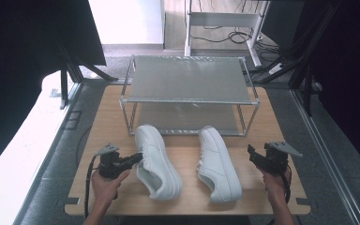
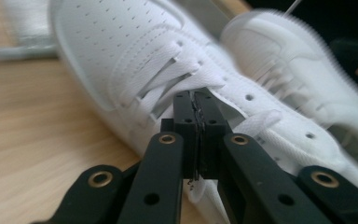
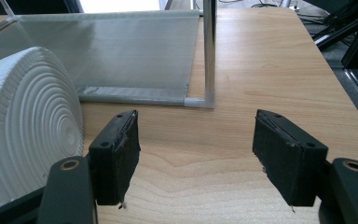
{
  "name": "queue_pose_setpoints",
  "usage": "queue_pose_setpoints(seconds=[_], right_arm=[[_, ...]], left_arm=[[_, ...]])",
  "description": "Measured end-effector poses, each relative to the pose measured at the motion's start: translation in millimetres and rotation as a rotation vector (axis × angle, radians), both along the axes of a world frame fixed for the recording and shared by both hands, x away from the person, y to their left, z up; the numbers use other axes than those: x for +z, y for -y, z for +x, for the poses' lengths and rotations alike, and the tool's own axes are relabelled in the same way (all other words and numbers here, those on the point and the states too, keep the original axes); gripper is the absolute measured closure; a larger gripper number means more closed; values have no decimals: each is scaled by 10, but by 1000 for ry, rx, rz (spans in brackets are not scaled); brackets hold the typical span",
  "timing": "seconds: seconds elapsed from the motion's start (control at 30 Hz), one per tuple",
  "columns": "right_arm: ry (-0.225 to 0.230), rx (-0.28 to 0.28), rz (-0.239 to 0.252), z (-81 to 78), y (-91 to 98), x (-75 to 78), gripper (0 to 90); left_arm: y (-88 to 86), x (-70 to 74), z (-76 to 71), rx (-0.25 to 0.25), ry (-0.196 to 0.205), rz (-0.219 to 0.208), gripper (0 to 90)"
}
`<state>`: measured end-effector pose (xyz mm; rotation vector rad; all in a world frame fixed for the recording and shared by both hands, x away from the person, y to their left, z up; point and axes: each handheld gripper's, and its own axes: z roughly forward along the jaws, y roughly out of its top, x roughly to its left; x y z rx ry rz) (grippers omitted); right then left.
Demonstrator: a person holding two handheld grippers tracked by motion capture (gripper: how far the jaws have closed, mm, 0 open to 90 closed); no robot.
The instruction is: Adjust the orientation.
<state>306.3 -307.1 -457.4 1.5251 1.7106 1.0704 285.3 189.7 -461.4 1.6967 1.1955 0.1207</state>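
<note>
Two white leather sneakers lie side by side before a two-tier metal shoe rack. The left gripper, jaws clenched together, touches the left sneaker; the right gripper stands released beside the right sneaker.

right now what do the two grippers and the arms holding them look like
Both the left gripper and the right gripper are black, each topped by a grey three-cornered plate. The jaws are flat black blocks on arms with brass-ringed pivots. A black cable trails from the left one. The forearms are bare, no sleeves.
</note>
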Motion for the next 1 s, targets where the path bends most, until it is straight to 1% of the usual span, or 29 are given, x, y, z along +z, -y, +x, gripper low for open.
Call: queue_pose_setpoints(seconds=[0.1, 0.17, 0.2, 0.23, 0.3, 0.33, 0.37, 0.43, 0.47, 0.5, 0.53, 0.57, 0.63, 0.7, 0.77, 0.8, 0.83, 0.87, 0.93, 0.97, 1.0], right_arm=[[-1, -13, 2, -1, 32, -5, 320], [-2, -19, 5, -2, 53, -8, 320], [-2, -22, 5, -4, 60, -9, 320], [-3, -22, 6, -8, 67, -10, 320], [-2, -25, 3, -20, 78, -9, 320], [-2, -28, 3, -23, 87, -10, 320], [-3, -33, 3, -25, 96, -11, 320], [-4, -39, 6, -26, 117, -13, 320], [-3, -42, 8, -25, 124, -14, 320], [-3, -44, 9, -26, 129, -14, 320], [-1, -42, 8, -27, 133, -14, 320], [0, -43, 7, -28, 134, -13, 320], [-2, -45, 8, -26, 134, -14, 320], [-4, -43, 5, -21, 123, -20, 320], [-6, -39, -2, -22, 99, -26, 320], [-7, -34, -3, -24, 86, -28, 319], [-6, -32, -7, -24, 72, -31, 319], [-8, -30, -10, -24, 59, -32, 318], [-8, -25, -15, -22, 34, -35, 318], [-9, -20, -19, -23, 22, -36, 317], [-8, -18, -24, -22, 12, -38, 317]], left_arm=[[193, 60, 139, -23, 16, 23, 895], [307, 81, 249, -43, 4, 26, 898], [364, 83, 293, -48, 1, 33, 899], [416, 80, 330, -59, 5, 48, 900], [517, 67, 397, -65, -1, 53, 899], [551, 58, 430, -70, -8, 47, 899], [583, 55, 459, -76, -23, 51, 900], [625, 57, 484, -73, -28, 66, 891], [632, 69, 475, -70, -25, 72, 884], [630, 93, 449, -70, -18, 69, 883], [628, 126, 408, -73, -4, 63, 884], [631, 163, 361, -78, 12, 65, 885], [652, 225, 265, -96, 34, 72, 889], [701, 248, 178, -123, 47, 85, 892], [778, 218, 107, -153, 42, 108, 897], [816, 189, 82, -165, 41, 108, 899], [857, 159, 68, -181, 25, 128, 899], [889, 135, 49, -193, 19, 132, 900], [935, 80, 12, -203, 8, 149, 900], [949, 48, 2, -209, -2, 167, 900], [950, 18, -5, -217, -8, 159, 900]])
